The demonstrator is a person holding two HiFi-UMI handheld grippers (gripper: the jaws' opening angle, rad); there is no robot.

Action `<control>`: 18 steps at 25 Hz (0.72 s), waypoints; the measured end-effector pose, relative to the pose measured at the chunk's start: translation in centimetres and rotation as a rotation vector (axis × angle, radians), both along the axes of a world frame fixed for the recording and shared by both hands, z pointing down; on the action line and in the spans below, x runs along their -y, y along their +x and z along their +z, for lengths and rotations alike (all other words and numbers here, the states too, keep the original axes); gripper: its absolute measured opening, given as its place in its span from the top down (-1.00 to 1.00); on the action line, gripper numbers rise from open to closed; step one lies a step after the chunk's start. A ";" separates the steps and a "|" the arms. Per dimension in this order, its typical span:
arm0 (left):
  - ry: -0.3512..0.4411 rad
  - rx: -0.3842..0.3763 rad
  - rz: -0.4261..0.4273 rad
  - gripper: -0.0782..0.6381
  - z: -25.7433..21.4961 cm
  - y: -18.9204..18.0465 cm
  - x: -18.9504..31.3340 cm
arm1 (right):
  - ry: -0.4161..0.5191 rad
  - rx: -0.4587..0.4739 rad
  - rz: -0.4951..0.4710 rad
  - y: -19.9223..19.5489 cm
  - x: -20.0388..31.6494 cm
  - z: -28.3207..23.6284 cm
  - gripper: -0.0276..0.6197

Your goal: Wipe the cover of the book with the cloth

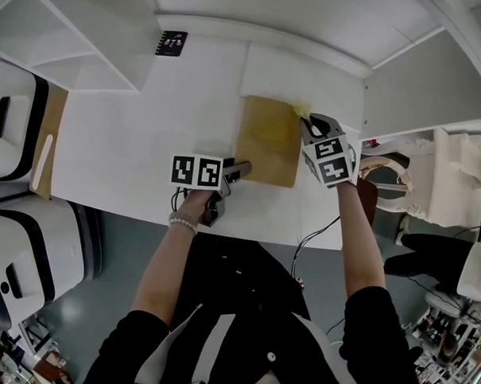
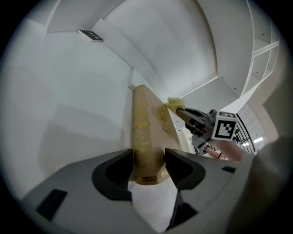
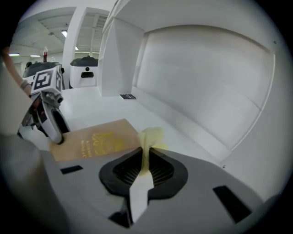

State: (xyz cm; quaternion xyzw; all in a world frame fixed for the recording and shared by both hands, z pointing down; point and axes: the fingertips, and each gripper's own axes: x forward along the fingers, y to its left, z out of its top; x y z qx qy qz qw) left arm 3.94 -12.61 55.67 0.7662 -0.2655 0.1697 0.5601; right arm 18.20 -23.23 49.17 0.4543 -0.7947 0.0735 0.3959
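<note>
A tan book (image 1: 268, 141) with gold print lies on the white table (image 1: 143, 144). My left gripper (image 1: 240, 171) is shut on the book's near corner at the spine; in the left gripper view the spine (image 2: 144, 137) sits clamped between both jaws (image 2: 149, 161). My right gripper (image 1: 308, 127) hovers at the book's far right edge, shut on a yellow cloth (image 1: 300, 110). In the right gripper view the cloth (image 3: 150, 136) stands pinched between the jaws (image 3: 147, 157), with the book cover (image 3: 94, 139) to the left and the left gripper (image 3: 48, 119) at its far end.
A small black marker card (image 1: 171, 42) lies near the table's back edge. A white shelf unit (image 1: 75, 39) stands at the back left, white machines (image 1: 10, 118) at the left. A white wall panel (image 1: 411, 84) rises at the right. A cable (image 1: 318, 233) hangs off the front edge.
</note>
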 end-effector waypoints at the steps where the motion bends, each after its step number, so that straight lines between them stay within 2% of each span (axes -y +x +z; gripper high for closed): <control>1: -0.001 0.000 0.000 0.16 0.0 0.0 0.0 | -0.011 -0.007 0.019 0.3 0.4 0.4 0.80; 6: -0.006 -0.003 -0.005 0.16 0.0 0.1 -0.1 | -0.071 -0.017 0.055 0.1 0.2 2.4 0.80; 18: -0.011 -0.003 -0.021 0.16 0.0 -0.1 -0.1 | -0.081 0.056 0.087 -0.5 -4.9 2.6 0.80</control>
